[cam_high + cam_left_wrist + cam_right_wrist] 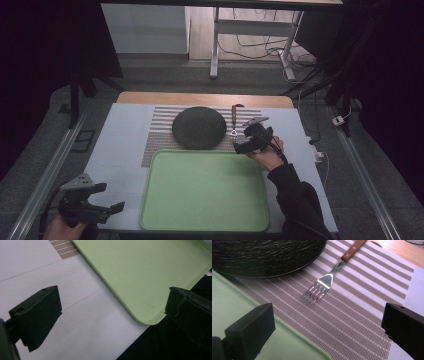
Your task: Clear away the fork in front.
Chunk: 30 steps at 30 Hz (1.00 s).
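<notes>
The right gripper [248, 136] hovers w/ jaws spread wide & nothing between them, at the right end of the striped placemat [160, 135], just past the far-right corner of the green tray [150, 210]. The thing it's going for, by my read, is the fork [234, 121]: it lies on the placemat's right part, just right of the dark round plate [199, 127], apart from it, not touching. Long axis runs near-to-far: wooden handle [352, 250] toward the far edge of the table, tines [314, 292] pointing near, toward the tray. From the gripper the fork sits just to the left & slightly farther; in the right gripper view it lies ahead, between the two jaws' lines but well beyond the tips, angled up-right. So the jaws aren't around it yet; a short push forward & down would prob. bring them astride the neck or handle, closing across the long axis. The left gripper [102, 200] is way off at the near-left corner, beside the tray's near-left edge, jaws also wide & empty; in its own view the tray corner [150, 321] shows between them. Right hand is clearly the nearer one for the fork.
</notes>
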### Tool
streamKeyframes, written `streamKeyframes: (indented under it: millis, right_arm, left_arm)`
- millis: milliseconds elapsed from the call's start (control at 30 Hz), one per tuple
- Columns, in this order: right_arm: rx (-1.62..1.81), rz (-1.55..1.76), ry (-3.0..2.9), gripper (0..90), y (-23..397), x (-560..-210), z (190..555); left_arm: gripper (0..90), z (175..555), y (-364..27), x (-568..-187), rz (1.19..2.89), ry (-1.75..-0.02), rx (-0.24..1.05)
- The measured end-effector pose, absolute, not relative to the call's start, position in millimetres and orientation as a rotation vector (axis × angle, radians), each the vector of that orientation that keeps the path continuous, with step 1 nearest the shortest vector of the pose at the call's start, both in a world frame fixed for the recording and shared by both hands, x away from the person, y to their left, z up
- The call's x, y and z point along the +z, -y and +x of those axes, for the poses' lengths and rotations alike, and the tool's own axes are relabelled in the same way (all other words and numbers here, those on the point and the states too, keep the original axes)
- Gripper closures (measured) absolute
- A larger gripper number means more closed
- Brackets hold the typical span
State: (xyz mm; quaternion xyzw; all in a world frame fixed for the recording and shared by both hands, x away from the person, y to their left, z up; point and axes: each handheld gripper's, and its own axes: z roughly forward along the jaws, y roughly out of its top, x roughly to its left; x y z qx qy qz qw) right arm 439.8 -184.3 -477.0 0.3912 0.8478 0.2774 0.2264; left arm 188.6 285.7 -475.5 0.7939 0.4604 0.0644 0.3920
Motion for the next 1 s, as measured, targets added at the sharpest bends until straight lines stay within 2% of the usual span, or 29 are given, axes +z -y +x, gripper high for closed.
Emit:
streamKeyframes:
  millis: [433, 600, 733, 767, 800, 833, 867, 1000]
  right_arm:
    - [0.576, 0.905, -2.332, 0.2, 164.5, -491.4, 454.8]
    - [0.498, 0.806, -2.336, 5.4, 156.6, -499.1, 456.0]
    - [0.442, 0.715, -2.349, 12.5, 151.6, -502.3, 456.3]
    - [0.417, 0.668, -2.346, 18.1, 148.3, -504.1, 455.4]
    - [0.417, 0.668, -2.346, 18.1, 148.3, -504.1, 455.4]
    - [0.395, 0.621, -2.357, 23.1, 144.9, -506.0, 454.4]
    - [0.395, 0.621, -2.357, 23.1, 144.9, -506.0, 454.4]
    - [0.322, 0.515, -2.348, 34.6, 137.7, -510.9, 451.6]
  left_arm:
    - [0.6, 188.8, -285.7, -475.7, 2.016, -1.169, 0.162]
    - [0.6, 188.9, -285.6, -475.7, 2.017, -1.169, 0.162]
    - [0.6, 188.9, -285.6, -475.8, 2.017, -1.169, 0.161]
    - [0.6, 189.0, -285.6, -475.8, 2.017, -1.169, 0.161]
    - [0.6, 189.0, -285.6, -475.8, 2.017, -1.169, 0.161]
    - [0.7, 189.0, -285.6, -475.8, 2.017, -1.169, 0.161]
    - [0.7, 188.9, -285.5, -475.8, 2.018, -1.169, 0.161]
    - [0.6, 188.9, -285.5, -475.8, 2.018, -1.169, 0.162]
